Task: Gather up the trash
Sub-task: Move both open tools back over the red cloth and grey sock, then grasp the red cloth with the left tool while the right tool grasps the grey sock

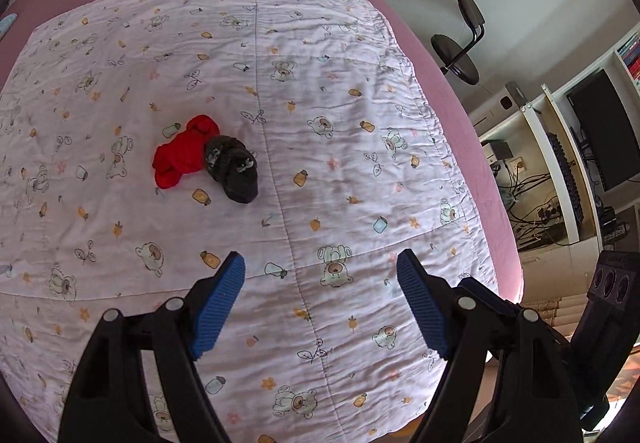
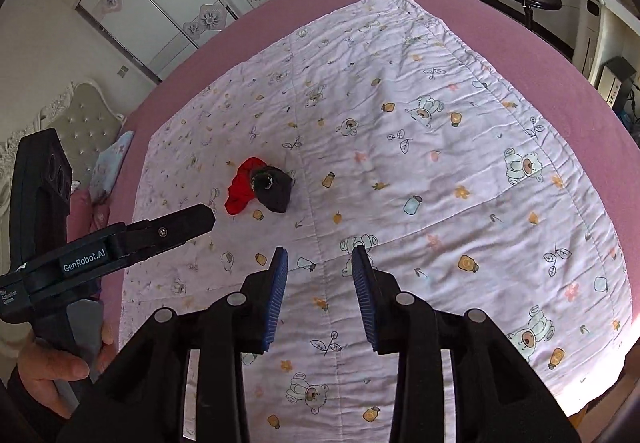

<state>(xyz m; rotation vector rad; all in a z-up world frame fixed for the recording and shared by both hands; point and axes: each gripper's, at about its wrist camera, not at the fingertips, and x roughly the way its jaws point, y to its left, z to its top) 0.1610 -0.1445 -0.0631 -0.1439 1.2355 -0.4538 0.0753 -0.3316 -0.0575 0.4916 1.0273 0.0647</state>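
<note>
A crumpled red cloth item [image 1: 182,155] and a dark grey one [image 1: 234,167] lie touching each other on a white bear-print quilt [image 1: 320,123] spread over a pink bed. In the right wrist view the red item [image 2: 242,190] and the dark item [image 2: 274,188] lie left of centre. My left gripper [image 1: 320,263] is open and empty, hovering above the quilt, nearer the camera than the two items. My right gripper [image 2: 320,255] is open and empty, also above the quilt. The left gripper [image 2: 196,221] shows at the left of the right wrist view, held by a hand.
The pink bed [image 1: 460,91] ends at the right, where a black stool [image 1: 460,55] and a desk with a monitor [image 1: 608,131] and cables stand. A headboard [image 2: 80,127], pillow [image 2: 114,159] and wardrobe [image 2: 160,11] lie to the left.
</note>
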